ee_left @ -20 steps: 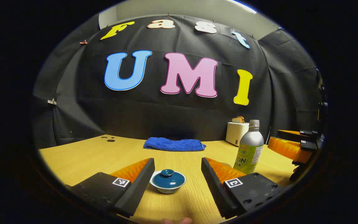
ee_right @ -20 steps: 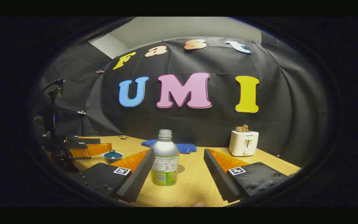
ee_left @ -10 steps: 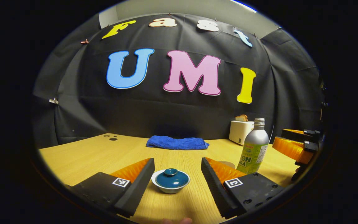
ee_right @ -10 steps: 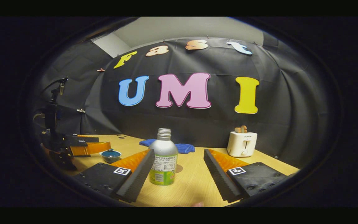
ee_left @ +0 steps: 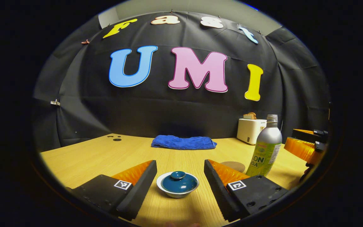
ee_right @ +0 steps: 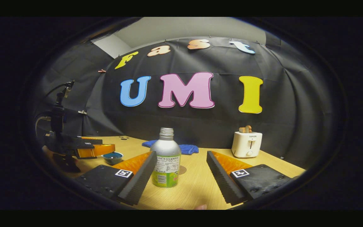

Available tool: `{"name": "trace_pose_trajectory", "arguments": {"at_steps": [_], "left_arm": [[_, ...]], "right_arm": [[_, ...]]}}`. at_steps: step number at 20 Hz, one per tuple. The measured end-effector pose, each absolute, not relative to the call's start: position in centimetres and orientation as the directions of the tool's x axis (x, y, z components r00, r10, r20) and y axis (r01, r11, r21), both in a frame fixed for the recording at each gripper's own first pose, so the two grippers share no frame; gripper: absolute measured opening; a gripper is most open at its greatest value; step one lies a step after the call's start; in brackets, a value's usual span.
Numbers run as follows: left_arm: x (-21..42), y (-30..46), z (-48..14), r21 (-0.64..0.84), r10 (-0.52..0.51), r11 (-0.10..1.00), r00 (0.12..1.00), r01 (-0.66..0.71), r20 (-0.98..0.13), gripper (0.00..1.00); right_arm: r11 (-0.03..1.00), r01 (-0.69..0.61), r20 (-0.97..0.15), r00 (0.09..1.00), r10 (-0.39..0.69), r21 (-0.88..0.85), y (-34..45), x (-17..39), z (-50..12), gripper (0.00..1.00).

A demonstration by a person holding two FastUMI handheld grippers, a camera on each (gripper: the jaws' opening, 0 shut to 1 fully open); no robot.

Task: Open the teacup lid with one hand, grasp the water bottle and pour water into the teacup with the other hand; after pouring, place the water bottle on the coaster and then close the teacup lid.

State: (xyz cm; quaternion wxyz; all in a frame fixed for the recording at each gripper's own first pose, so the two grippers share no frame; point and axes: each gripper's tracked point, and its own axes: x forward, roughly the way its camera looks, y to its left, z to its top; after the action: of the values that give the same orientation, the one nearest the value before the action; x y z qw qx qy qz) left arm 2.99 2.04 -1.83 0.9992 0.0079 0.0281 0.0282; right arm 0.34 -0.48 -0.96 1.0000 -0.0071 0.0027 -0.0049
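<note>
Approach phase, nothing grasped. Left gripper (ee_left: 180, 176) is spread wide, straddling the cup (ee_left: 177, 189); lid (ee_left: 179, 182) on, no contact. Right gripper (ee_right: 181, 171) is also wide, bottle (ee_right: 166, 161) upright between its fingers, close to the left one, looks untouched. Bottle has no cap on. Coaster (ee_left: 233, 165) lies on the table (ee_left: 90, 157) just beside the bottle.

Next: left tips need to drop onto the lid knob (ee_left: 178, 174) and pinch; it's small, centring matters. Right should centre on the bottle body before clamping.
</note>
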Motion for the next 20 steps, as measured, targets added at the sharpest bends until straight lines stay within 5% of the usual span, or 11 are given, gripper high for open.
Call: {"name": "trace_pose_trajectory", "arguments": {"at_steps": [5,16,20], "left_arm": [[4.2,2.2,-2.9,0.047,0.054,0.998,0.992,-0.049,-0.117,0.9],[5.4,2.5,-4.8,0.042,0.073,0.997,0.968,-0.065,-0.239,0.37],[5.4,2.6,-4.3,0.025,0.081,0.997,0.973,-0.078,-0.215,0.33]], "right_arm": [[1.0,0.015,-0.006,1.0,-0.015,-0.002,-0.8,0.6,-1.1,0.98],[1.0,0.007,-0.016,1.0,-0.006,0.011,-1.0,0.9,-1.2,0.98],[1.0,-0.015,-0.03,0.999,0.015,0.025,-0.3,0.9,-1.8,0.96]]}}
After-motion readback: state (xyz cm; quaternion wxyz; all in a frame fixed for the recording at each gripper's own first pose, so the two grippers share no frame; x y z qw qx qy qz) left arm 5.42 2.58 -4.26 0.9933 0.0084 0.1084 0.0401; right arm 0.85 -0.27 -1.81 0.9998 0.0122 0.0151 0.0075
